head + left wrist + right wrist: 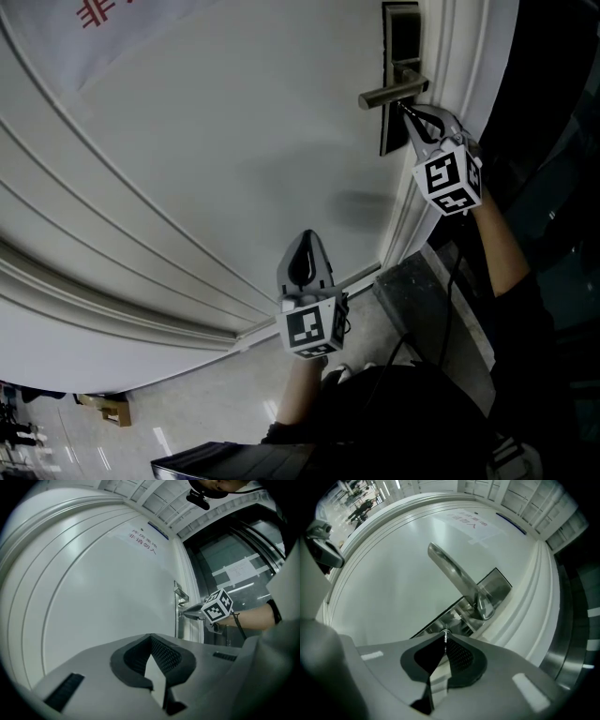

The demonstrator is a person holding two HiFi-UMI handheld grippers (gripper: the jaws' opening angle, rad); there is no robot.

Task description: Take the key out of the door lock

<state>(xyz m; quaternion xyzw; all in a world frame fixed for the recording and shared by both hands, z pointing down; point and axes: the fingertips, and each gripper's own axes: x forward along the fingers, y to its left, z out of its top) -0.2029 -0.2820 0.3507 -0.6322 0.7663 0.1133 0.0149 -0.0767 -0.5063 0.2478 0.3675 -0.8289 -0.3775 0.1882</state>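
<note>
The white door (206,169) carries a dark lock plate (399,56) with a metal lever handle (389,93). My right gripper (406,112) reaches to the plate just below the handle. In the right gripper view its jaws are shut on the thin metal key (446,636), which shows edge-on at their tips against the lock plate (487,592), under the handle (454,576). The keyhole itself is hidden. My left gripper (304,242) hangs lower, away from the lock and pointing at the bare door, shut (151,638) with nothing in it.
The moulded door frame (441,56) runs along the lock side. A paper notice (112,23) with red print is stuck to the door. A dark stone threshold (422,300) lies below, with the person's legs near it. Glass panels (239,569) stand beyond the frame.
</note>
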